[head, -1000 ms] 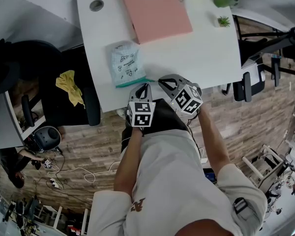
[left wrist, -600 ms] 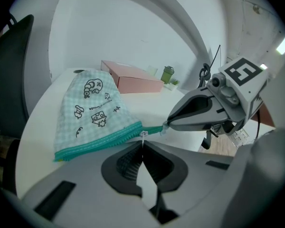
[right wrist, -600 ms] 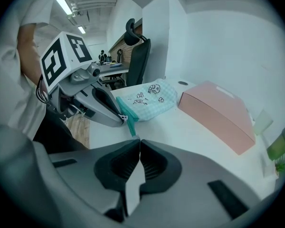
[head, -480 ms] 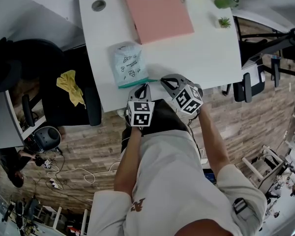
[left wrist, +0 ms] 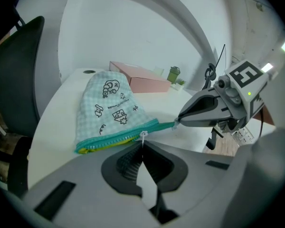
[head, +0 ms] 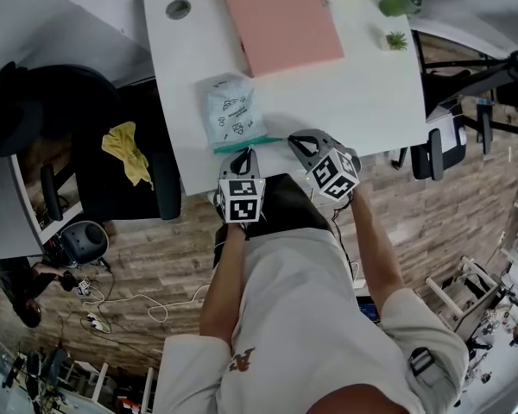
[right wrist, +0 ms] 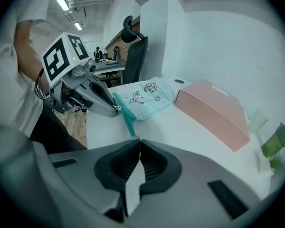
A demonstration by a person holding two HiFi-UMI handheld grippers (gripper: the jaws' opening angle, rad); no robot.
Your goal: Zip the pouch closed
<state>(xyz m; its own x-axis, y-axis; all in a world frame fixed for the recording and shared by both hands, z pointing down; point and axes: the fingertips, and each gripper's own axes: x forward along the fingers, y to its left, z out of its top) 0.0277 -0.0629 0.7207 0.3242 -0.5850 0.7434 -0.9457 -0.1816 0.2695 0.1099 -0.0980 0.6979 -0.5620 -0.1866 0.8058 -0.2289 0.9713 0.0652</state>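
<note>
Near the front edge of the white counter (head: 363, 84) lies the mint-green checked fabric pouch with small printed doodles (head: 231, 110), flat on its side and just short of the salmon-pink folder (head: 281, 20).

The left hand-held gripper (left wrist: 142, 142) has its jaws pressed together on the small white zipper pull (left wrist: 143, 136). The right hand-held gripper (right wrist: 135, 140) is likewise clamped, pinching the teal end tab of the zipper (right wrist: 128, 122), so the zip line is stretched between the two.

The job looks begun but far from finished. Between the tab and the pull the teal zipper (left wrist: 118, 139) appears joined. From the pull to the pouch's far corner the mouth still gapes, and a strip of yellow-green lining (left wrist: 111, 145) shows under the teeth (the longer part, by my reading). What remains, I judge, is to run the pull along that open stretch while the tab is held back.

The pouch's zip edge faces the person and runs roughly along the counter's near edge, slightly slanted. Its closed bottom points away toward the folder, and its long axis seems to run that way too.
</note>
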